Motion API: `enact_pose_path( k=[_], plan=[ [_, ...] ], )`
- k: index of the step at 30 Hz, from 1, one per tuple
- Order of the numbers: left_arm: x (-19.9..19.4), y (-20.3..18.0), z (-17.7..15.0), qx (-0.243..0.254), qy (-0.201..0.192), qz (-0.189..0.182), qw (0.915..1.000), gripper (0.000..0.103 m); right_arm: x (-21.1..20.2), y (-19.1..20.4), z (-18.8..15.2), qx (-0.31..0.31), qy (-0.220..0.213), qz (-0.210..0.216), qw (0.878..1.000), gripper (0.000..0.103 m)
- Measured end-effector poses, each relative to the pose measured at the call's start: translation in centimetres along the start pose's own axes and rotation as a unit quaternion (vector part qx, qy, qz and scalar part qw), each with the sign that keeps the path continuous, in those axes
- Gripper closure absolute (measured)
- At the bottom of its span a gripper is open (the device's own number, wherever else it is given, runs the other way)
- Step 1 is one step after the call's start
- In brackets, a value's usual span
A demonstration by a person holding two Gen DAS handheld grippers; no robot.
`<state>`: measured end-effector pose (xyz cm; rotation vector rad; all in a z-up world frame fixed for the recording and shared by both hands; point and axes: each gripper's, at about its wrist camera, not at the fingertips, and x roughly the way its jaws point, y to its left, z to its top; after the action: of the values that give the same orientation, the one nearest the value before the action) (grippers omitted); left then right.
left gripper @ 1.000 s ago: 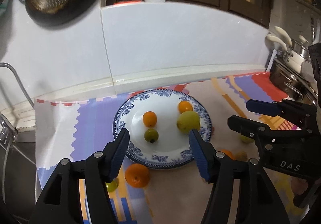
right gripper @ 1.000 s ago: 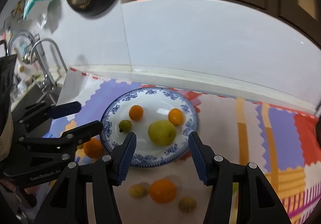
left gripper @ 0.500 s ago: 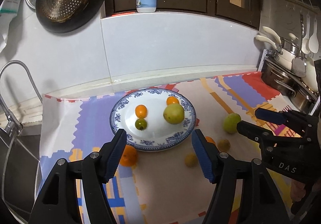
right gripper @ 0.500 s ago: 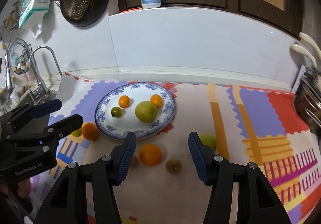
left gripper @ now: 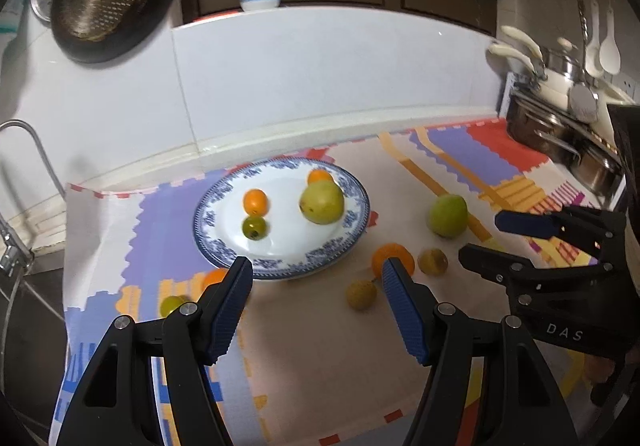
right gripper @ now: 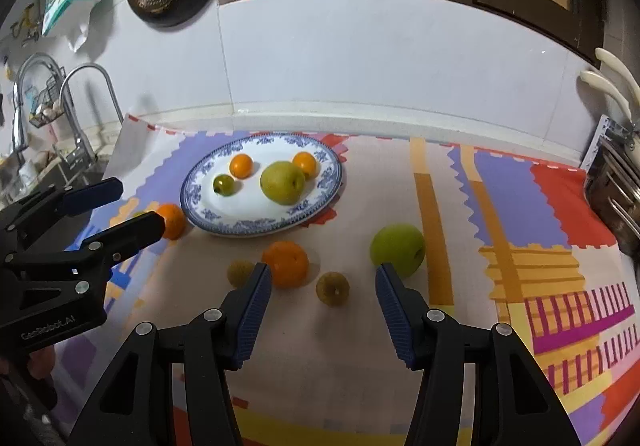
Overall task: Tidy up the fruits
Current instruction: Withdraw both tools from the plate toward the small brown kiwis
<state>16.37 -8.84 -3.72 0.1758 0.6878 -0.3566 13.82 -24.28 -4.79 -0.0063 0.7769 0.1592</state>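
Both of our hand-held grippers have pulled back from the plate (right gripper: 256, 228), so more of the surface (right gripper: 360, 346) shows than a second ago. Our left hand-held gripper (left gripper: 316, 302) hangs with its jaws wide apart and empty, just short of the plate rim; our right hand-held gripper (right gripper: 323, 296) is likewise spread and empty, above the loose fruit.

On the plate lie a large pear (right gripper: 283, 182), two small oranges and a small green fruit. Off it, on the mat, sit a green pear (right gripper: 397, 249), an orange (right gripper: 285, 263), two small brownish fruits (right gripper: 332, 288), and another orange (right gripper: 173, 220) by the plate's left edge.

We judge that we are between picks, choosing the next fruit. The brownish fruit lies nearest between our right fingers; the next move calls for lowering over it and closing gently.
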Motion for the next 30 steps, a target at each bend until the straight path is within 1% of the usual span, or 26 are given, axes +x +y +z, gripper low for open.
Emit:
enact_pose_path(
  k=[9, 15, 18, 21, 24, 25, 27, 30],
  plan=[
    [2.9, -0.8, -1.3, 0.011, 0.031, -0.025, 0.9991, 0.037, 2.9, -0.6, -1.2, 0.005, 0.039, 0.019, 0.999, 0.048],
    [4.6, -1.4, -2.1, 0.021, 0.047, -0.043, 0.9977, 0.039, 4.1, -0.9, -1.6, 0.003, 0.045, 0.023, 0.999, 0.048],
    [5.6, -1.6, -2.3, 0.023, 0.058, -0.051, 0.9968, 0.042, 4.8, -1.2, -1.5, 0.004, 0.051, 0.026, 0.998, 0.048],
    [6.6, -1.7, -2.4, 0.02, 0.07, -0.058, 0.9957, 0.047, 5.6, -1.5, -1.4, 0.008, 0.06, 0.03, 0.998, 0.049],
    [7.2, -1.8, -2.3, 0.017, 0.074, -0.067, 0.9949, 0.05, 6.2, -1.6, -1.4, 0.008, 0.064, 0.031, 0.997, 0.049],
    [7.4, -1.7, -2.3, 0.016, 0.076, -0.07, 0.9945, 0.054, 6.4, -1.6, -1.3, 0.009, 0.066, 0.033, 0.997, 0.051],
    [7.7, -1.7, -2.2, 0.012, 0.079, -0.076, 0.9939, 0.056, 6.8, -1.6, -1.2, 0.009, 0.07, 0.037, 0.997, 0.055],
    [8.0, -1.7, -2.1, 0.01, 0.081, -0.08, 0.9935, 0.062, 7.1, -1.7, -1.2, 0.01, 0.074, 0.041, 0.996, 0.056]
  ],
)
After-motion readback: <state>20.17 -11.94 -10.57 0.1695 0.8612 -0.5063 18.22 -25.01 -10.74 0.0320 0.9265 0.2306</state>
